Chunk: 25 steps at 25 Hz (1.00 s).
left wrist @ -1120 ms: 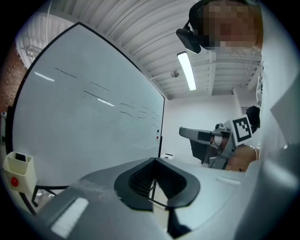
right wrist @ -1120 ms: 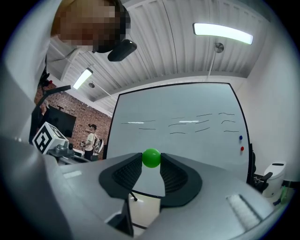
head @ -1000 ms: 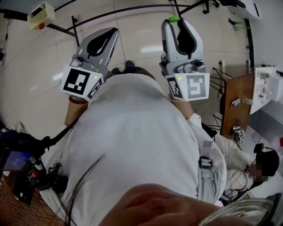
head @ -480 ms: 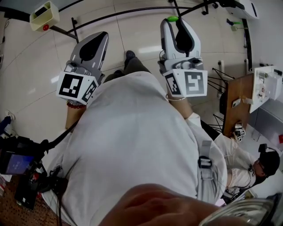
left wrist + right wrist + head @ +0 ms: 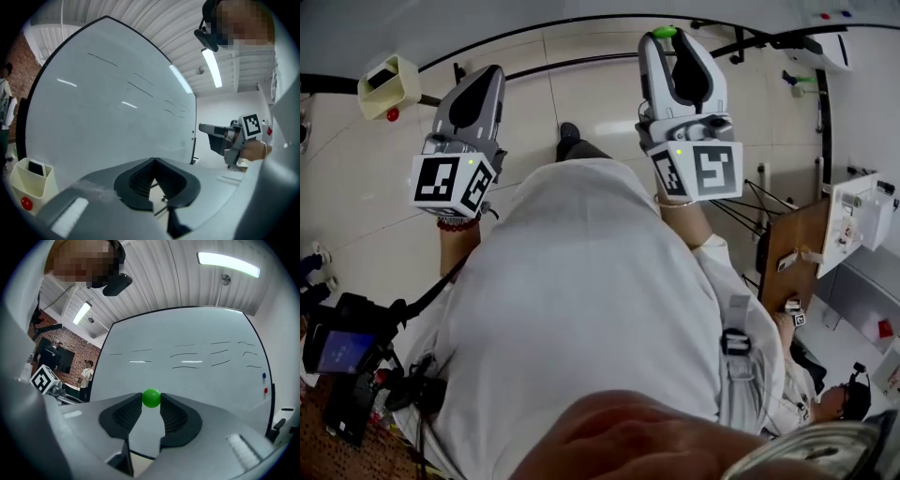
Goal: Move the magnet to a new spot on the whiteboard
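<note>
A small green magnet [image 5: 151, 398] sits pinched between the tips of my right gripper [image 5: 151, 400], which is shut on it. In the head view the magnet [image 5: 664, 35] shows at the tip of the right gripper [image 5: 667, 39], close to the whiteboard's lower edge. The whiteboard [image 5: 187, 373] fills the background and carries a few faint pen strokes. My left gripper [image 5: 153, 160] is shut with nothing between its jaws and faces the whiteboard [image 5: 103, 103]. In the head view the left gripper [image 5: 486, 71] is held to the left of the right one, slightly lower.
A cream holder [image 5: 386, 82] with an eraser and a red dot hangs at the board's lower left. Blue and red magnets [image 5: 264, 383] sit near the board's right edge. A wooden desk [image 5: 787, 248] and a seated person [image 5: 844, 401] are at the right, camera gear [image 5: 342, 349] at the lower left.
Both grippers have moved up and forward toward the whiteboard. The left gripper has straightened from its tilt. The green magnet has stayed in the right gripper.
</note>
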### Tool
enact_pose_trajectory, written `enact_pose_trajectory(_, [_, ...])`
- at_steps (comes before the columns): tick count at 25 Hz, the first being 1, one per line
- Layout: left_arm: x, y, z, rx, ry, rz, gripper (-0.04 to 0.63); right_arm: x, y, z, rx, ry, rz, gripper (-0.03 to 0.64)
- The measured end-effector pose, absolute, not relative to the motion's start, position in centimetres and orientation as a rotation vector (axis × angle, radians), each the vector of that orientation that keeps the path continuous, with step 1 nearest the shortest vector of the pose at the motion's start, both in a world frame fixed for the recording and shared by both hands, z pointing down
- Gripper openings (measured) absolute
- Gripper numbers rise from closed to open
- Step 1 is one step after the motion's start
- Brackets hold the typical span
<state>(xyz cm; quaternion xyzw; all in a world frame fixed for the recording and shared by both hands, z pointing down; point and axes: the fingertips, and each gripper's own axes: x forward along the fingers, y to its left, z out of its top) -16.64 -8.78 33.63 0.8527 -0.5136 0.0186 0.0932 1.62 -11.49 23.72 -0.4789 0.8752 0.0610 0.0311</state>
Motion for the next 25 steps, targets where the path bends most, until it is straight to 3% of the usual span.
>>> enact_pose_trajectory(14, [-12.2, -18.7, 32.7, 2.538, -1.571, 0.114, 0.006, 4.9, -23.8, 22.9, -1.379, 2.73, 0.216, 0.12])
enact_pose_trajectory(25, [-11.5, -21.5, 32.6, 2.634, -1.424, 0.172, 0.006, 1.6, -28.1, 21.8, -1.46, 2.702, 0.242, 0.12])
